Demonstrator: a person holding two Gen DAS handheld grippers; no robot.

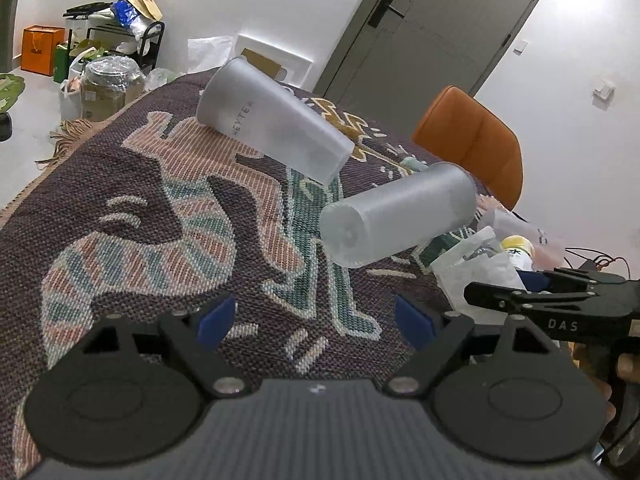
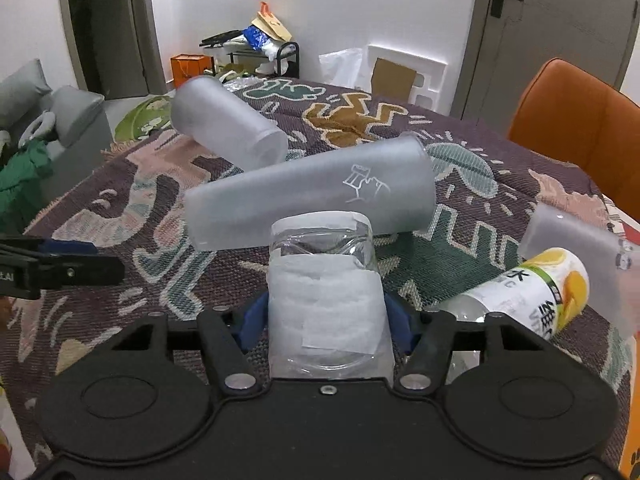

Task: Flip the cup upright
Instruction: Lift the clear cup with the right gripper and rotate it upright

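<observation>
- The right tool [image 2: 326, 312] is clamped on a clear glass cup [image 2: 324, 276] wrapped in white paper; its blue pads [image 2: 251, 322] press the cup's two sides.
- The glass cup sits between the fingers with one end pointing forward; which end is the mouth cannot be told. It is held above the patterned woven cloth [image 2: 460, 248] covering the worktop.
- The left tool [image 1: 316, 322] stands open with nothing between its blue pads [image 1: 216, 322], over the same cloth [image 1: 120, 216].
- Two frosted plastic cups lie on their sides on the cloth. The nearer frosted cup [image 2: 312, 196] carries a white line drawing and lies just beyond the held glass cup; in the left wrist view its closed base faces the camera [image 1: 400, 214].
- The farther frosted cup [image 2: 230, 128] lies tilted behind it, and shows lettering along its side in the left wrist view [image 1: 276, 124].
- A bottle with a yellow label [image 2: 536, 292] lies to the right of the right tool, beside a frosted plastic piece [image 2: 576, 248].
- An orange chair [image 2: 576, 120] stands at the worktop's far right edge.
</observation>
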